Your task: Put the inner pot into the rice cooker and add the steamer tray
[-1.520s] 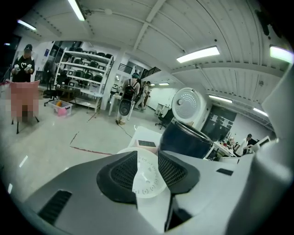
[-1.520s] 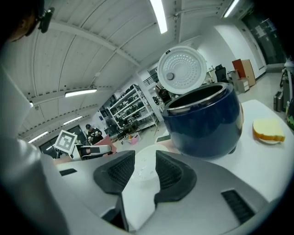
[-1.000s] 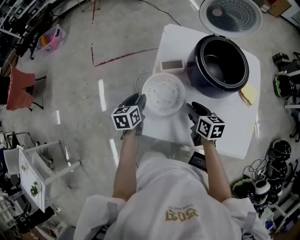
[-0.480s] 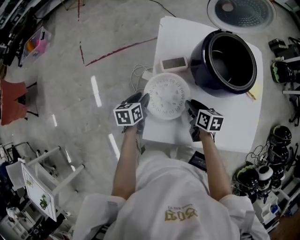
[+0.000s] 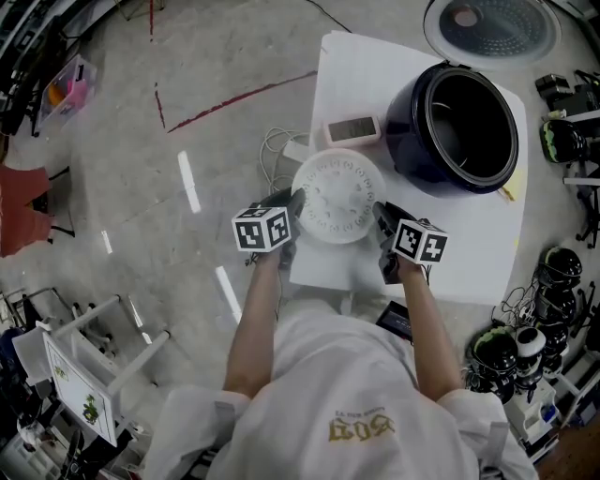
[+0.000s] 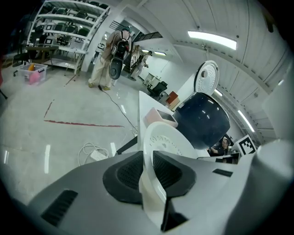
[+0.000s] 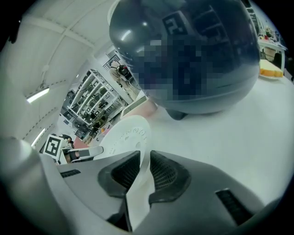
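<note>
Steamer tray, a white perforated disc, lies flat on the tabletop close to its left edge, just in front of a small pale box. The left gripper takes the tray's left rim and the right gripper takes the opposite rim. A hold on both sides suits a wide, shallow disc that could tip if pinched at one edge only.

In the left gripper view the thin rim stands between the ribbed pads, and the right gripper view shows the same between its pads. Both sets of jaws have just been closing and now look clamped on the rim.

The dark rice cooker stands toward the far right corner with its lid swung back, so the mouth faces up and is free to load. Its hollow is dark and glossy. The inner pot is probably seated already, though that is not certain from here.

The step in hand appears to be lifting the tray level and carrying it right and back, over the cooker's mouth. A loose power cable lies on the floor beyond the left edge.
</note>
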`<state>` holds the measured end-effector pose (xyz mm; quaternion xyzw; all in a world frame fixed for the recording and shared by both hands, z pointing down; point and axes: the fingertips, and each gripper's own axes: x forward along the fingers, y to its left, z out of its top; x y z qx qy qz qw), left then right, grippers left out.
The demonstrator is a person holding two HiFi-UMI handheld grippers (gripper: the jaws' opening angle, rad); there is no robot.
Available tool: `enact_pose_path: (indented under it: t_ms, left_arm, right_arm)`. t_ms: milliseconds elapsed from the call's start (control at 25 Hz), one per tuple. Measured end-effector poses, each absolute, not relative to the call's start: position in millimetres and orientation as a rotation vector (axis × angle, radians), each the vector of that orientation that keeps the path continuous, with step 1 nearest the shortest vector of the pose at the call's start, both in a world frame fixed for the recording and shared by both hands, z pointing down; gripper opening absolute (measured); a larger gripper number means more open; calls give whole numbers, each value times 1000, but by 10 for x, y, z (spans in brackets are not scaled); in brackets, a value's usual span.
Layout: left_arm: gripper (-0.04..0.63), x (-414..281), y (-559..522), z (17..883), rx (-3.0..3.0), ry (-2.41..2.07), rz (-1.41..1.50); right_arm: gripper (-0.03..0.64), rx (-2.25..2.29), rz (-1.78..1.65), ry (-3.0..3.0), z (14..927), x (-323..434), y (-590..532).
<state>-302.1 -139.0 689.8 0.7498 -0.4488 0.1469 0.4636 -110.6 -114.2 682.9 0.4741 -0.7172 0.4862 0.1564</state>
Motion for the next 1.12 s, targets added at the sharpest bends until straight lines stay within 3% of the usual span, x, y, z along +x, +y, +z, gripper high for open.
enact_pose_path:
  t_ms: [1120]
  left_arm:
    - [69,-3085,-1225,6361,1849,-1094,295]
  right_arm:
    - [51,1298,1390,-2174,6199,-1155,-1078]
